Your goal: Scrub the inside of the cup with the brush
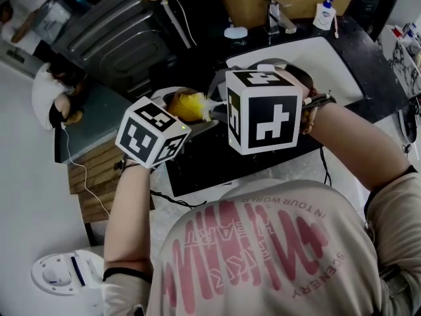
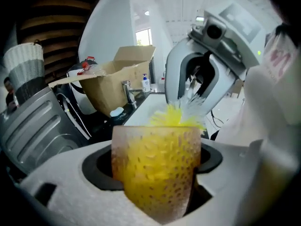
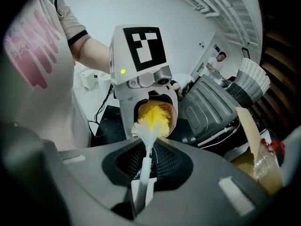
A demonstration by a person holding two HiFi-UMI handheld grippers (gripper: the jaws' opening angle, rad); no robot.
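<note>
The dark surface (image 1: 204, 163) and its white sink (image 1: 332, 54) are lying below both tools, apart from the work. The left hand-held gripper (image 2: 157, 187) is clamping the cup (image 2: 155, 164) by its sides, mouth facing the other tool, seemingly to give the bristles a straight entry. The right hand-held gripper (image 3: 141, 187) is pinching the brush (image 3: 146, 145) by its handle, with the yellow head sitting partly inside the cup's mouth. The tap (image 1: 276, 15) and soap bottle (image 1: 323, 12) are standing far back. Nothing is blocking the stroke.

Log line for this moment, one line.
phase: scrub | left gripper: shut on cup | right gripper: shut on brush | bristles: partly inside cup, some past the rim
</note>
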